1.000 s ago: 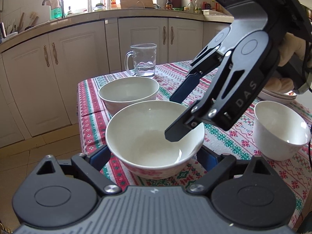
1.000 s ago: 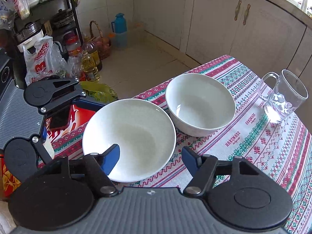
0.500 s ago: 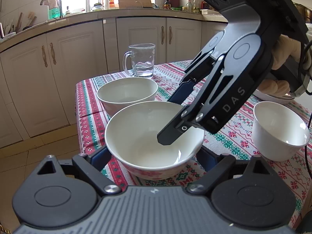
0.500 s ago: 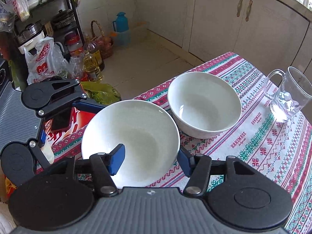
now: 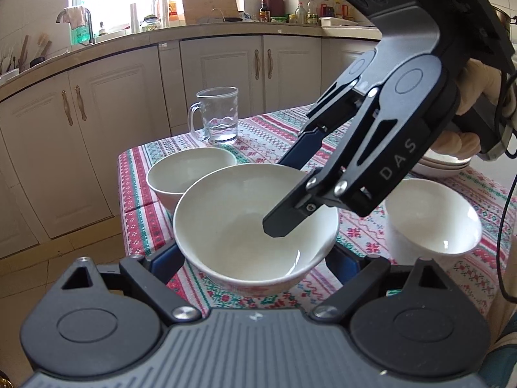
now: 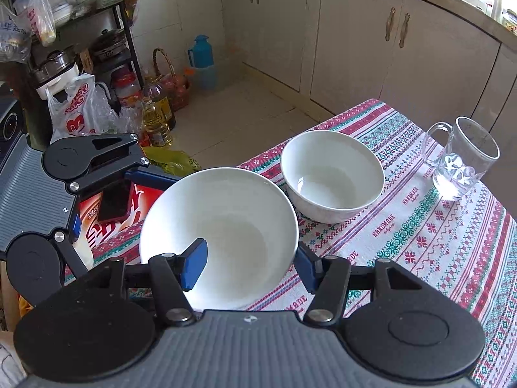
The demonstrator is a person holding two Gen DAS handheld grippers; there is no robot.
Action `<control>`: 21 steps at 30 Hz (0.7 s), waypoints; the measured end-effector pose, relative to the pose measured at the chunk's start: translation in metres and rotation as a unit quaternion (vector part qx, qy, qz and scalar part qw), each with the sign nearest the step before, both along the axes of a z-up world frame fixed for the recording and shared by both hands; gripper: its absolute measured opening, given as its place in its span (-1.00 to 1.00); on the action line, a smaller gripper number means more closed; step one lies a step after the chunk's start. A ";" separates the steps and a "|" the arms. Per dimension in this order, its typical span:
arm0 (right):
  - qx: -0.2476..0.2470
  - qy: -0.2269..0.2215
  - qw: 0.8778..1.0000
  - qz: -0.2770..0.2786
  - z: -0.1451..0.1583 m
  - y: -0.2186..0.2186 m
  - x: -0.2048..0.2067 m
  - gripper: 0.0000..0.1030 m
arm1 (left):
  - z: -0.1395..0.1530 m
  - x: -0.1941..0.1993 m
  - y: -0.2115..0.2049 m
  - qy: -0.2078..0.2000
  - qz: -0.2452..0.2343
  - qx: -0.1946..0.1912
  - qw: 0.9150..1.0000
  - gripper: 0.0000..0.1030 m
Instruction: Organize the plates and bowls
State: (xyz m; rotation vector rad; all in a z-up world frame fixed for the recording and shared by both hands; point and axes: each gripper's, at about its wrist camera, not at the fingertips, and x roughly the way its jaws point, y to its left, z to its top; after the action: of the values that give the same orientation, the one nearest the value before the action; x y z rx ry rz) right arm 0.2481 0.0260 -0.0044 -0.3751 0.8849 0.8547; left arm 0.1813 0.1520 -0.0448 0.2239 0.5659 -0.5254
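left gripper: fingers spread wide, one on each side of the near bowl, not touching it
right gripper: fingers straddle the near bowl's rim, one inside, one outside (contact unclear, gap visible)
near bowl: on the tabletop, between both pairs of fingers
second bowl: just beyond the fingertips
glass mug: further beyond, well apart
small bowl: right of the left fingers
plates: stacked behind it

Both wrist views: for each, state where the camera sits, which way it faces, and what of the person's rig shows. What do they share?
Left wrist: on the left gripper, facing cabinets and window; right gripper and gloved hand show.
Right wrist: on the right gripper, looking down toward floor and shelves; left gripper shows.
Shared: near bowl, far bowl, glass mug.
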 end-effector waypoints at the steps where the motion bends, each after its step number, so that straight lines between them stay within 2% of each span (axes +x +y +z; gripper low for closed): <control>1: 0.002 -0.002 1.000 0.000 0.003 -0.003 -0.004 0.24 | 0.002 -0.002 -0.001 0.000 -0.002 -0.001 1.000 0.81; 11: 0.016 -0.025 1.000 -0.007 0.026 -0.032 -0.038 0.24 | 0.023 -0.025 -0.022 -0.004 -0.022 0.002 1.000 0.81; 21: 0.020 -0.039 0.999 -0.030 0.036 -0.068 -0.069 0.25 | 0.035 -0.042 -0.054 -0.012 -0.057 0.003 0.998 0.81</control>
State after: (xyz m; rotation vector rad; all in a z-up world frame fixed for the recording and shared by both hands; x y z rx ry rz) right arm 0.1793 -0.0418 0.0314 -0.3434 0.8027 0.7950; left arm 0.1389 0.0981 -0.0097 0.2696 0.5342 -0.6315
